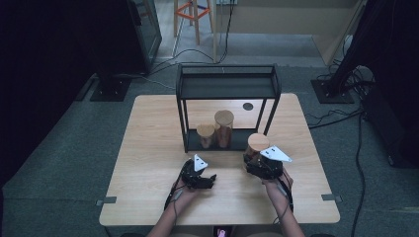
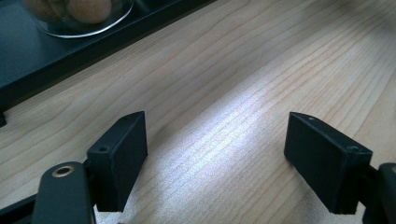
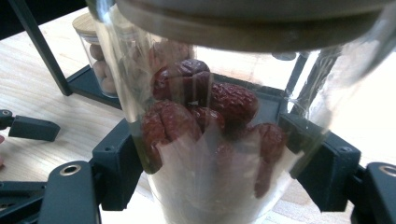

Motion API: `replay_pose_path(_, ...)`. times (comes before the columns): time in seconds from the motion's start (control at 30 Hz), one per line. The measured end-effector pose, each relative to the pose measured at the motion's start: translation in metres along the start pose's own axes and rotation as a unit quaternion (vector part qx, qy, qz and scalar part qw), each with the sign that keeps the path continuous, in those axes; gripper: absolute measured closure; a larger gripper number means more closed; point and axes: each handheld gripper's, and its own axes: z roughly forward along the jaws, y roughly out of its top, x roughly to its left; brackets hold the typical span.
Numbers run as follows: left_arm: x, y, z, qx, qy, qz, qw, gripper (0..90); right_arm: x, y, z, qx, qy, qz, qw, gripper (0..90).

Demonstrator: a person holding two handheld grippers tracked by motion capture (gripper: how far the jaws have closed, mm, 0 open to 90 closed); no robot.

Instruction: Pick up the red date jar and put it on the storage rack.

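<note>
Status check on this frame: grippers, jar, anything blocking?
Right gripper shut on the jar of red dates, just in front of the black shelf. Left gripper open over bare table. Two jars already on the bottom shelf.

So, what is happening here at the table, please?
A person works with two hand-held tongs. The right tongs are closed on a glass jar of red dates with a wooden lid, just in front of the black shelf rack. The left tongs are open over the wooden table. Two more lidded jars stand on the rack's bottom shelf.
</note>
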Motion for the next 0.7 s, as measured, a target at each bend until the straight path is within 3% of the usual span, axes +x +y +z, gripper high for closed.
replay_pose_path(0.7,0.000,0.000,0.000,0.000,0.000,0.000,1.0000,21.4,0.002,0.014,0.022,0.006,-0.002,-0.003,1.0000,24.9)
